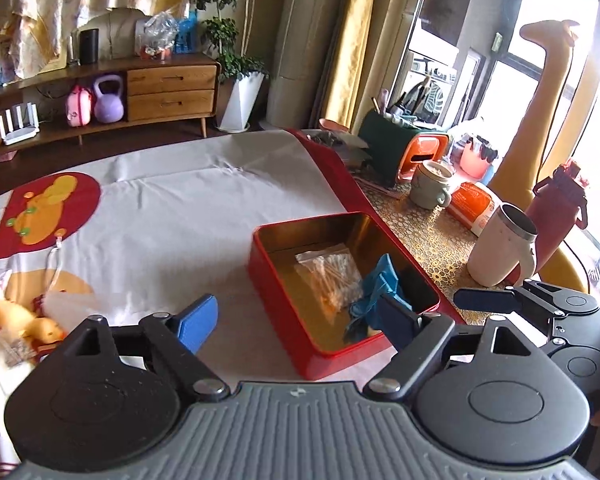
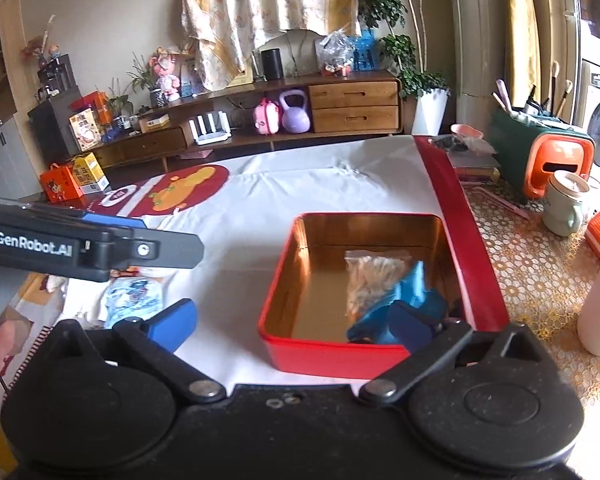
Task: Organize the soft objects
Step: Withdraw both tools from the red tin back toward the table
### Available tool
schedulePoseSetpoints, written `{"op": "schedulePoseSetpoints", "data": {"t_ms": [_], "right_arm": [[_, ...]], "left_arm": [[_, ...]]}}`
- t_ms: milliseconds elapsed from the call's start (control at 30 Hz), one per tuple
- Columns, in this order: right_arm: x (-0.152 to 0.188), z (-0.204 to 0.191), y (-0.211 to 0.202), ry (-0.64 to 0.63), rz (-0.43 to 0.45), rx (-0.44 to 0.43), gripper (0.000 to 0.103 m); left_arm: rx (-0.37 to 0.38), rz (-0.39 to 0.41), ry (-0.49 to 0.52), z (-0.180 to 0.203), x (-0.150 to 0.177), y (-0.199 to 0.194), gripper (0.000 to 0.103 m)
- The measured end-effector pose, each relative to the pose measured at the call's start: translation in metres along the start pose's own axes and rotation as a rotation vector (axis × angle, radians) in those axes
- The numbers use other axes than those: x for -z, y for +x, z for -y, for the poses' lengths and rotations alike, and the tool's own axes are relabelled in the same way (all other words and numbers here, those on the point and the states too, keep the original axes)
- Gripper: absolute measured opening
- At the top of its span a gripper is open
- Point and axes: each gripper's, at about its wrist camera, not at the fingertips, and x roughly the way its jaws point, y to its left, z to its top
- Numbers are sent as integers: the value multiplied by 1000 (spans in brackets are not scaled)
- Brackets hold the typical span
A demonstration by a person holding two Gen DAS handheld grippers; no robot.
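Two soft things are in the tin, more wait outside.

My left gripper (image 1: 300,320) and right gripper (image 2: 296,324) both stand wide and hold nothing. In the red tin (image 2: 288,280) lie a blue cloth (image 2: 410,292) and a clear bag (image 2: 374,276). At nine o'clock from the tin, a printed pouch (image 2: 134,300) and a yellow plush (image 1: 24,322) still lie on the sheet (image 1: 188,208).

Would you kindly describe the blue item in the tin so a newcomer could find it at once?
Find the red tin on the white cloth. Inside, at its near right corner, lies a crumpled blue soft item partly overlapping a clear bag. It is the only blue, opaque thing in the tin.
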Motion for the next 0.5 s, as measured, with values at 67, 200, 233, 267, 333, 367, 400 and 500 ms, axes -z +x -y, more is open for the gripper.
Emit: {"op": "schedulePoseSetpoints", "data": {"t_ms": [67,200,233,267,333,367,400,500], "right_arm": [[0,-7,-2,-3,3,-12,102],[-1,-23,-6,-17,10,-37,102],[-2,-28,-6,-20,12,-42,102],[-1,-32,-7,-24,13,-46,102],[-1,-41,-7,-32,13,-56,102],[-1,-45,-6,-36,12,-61,102],[-1,-50,-6,-40,10,-65,102],[0,-62,-3,-50,3,-77,102]], "left_arm": [[-8,5,-2,-7,3,-11,88],[-23,25,-7,-23,10,-32,97],[-24,31,-13,-28,11,-37,98],[-24,34,-22,-35,13,-42,98],[-26,38,-38,-46,16,-52,98],[-33,41,-46,-52,18,-56,99],[-44,45,-52,-58,20,-60,100],[-77,60,-63,-76,25,-74,101]]}}
